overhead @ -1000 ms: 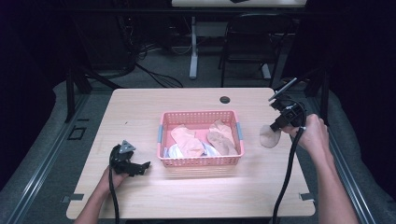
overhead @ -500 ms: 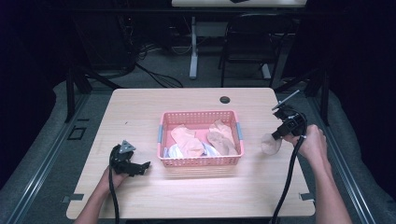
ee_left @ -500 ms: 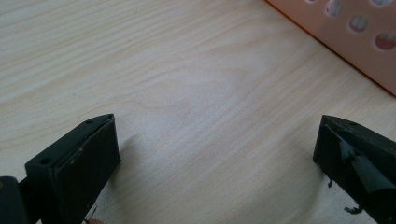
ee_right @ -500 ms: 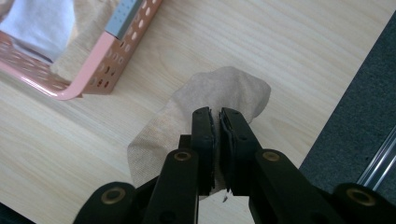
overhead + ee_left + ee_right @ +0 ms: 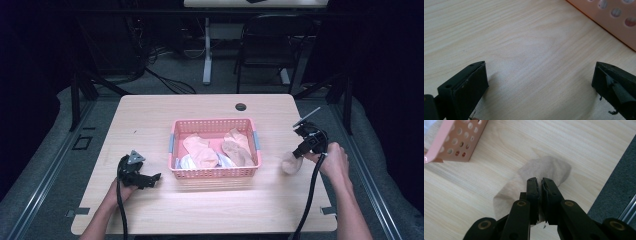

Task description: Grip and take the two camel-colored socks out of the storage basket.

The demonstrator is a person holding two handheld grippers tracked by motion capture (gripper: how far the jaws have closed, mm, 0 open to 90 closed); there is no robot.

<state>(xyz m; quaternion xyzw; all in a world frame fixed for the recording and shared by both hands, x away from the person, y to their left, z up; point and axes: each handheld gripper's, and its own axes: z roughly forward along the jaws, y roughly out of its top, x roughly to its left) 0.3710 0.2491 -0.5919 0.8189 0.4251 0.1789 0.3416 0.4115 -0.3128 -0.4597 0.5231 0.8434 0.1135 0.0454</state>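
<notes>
Beige sock (image 5: 541,173) pinched in our right gripper (image 5: 299,152) had sunk from mid-air to the table (image 5: 210,210) at the frame's right, beside the pink basket (image 5: 215,172); letting go seemed next. Our left gripper (image 5: 539,87) rested spread, holding nothing, at lower left.

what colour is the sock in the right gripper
Beige fabric sock, held by the right gripper; clearest in the right gripper view.
</notes>
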